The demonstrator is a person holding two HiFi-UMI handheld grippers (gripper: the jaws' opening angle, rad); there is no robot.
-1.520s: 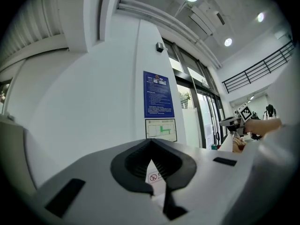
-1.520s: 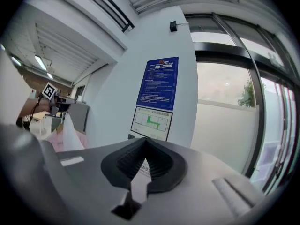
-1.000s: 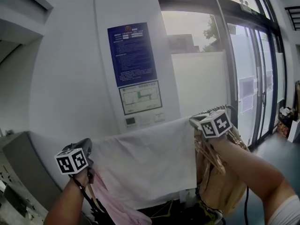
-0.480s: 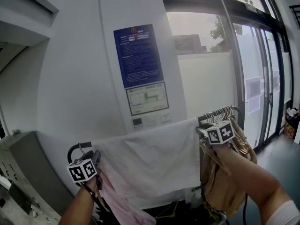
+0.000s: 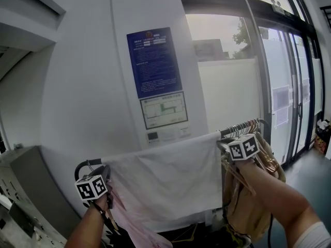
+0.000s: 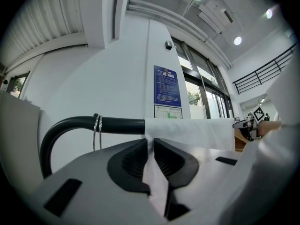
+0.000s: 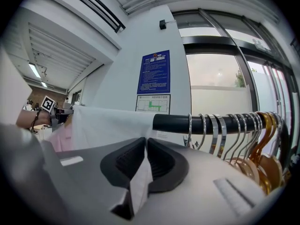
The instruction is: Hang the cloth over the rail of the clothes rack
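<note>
A white cloth [image 5: 170,185] hangs draped over the black rail [image 5: 239,128] of the clothes rack, spread flat between my two grippers. My left gripper [image 5: 107,173] is at the cloth's top left corner, just below the rail's curved end. In the left gripper view its jaws [image 6: 150,146] are closing, with a fold of the cloth [image 6: 157,182] pinched between the pads. My right gripper [image 5: 220,144] holds the top right corner. In the right gripper view it [image 7: 146,146] is shut on a cloth fold [image 7: 139,184], just under the rail [image 7: 171,123].
Several metal hangers [image 7: 234,125] with tan garments [image 5: 251,200] crowd the rail to the right of the cloth. A pink garment [image 5: 129,223] hangs below the left end. A white wall with a blue poster [image 5: 154,61] stands behind, glass doors [image 5: 289,92] to the right, and a grey cabinet [image 5: 26,190] to the left.
The head view has tilted up, so the rack sits lower in frame. Both grippers stay at the cloth's top corners by the rail. Little differs over the last half second.
</note>
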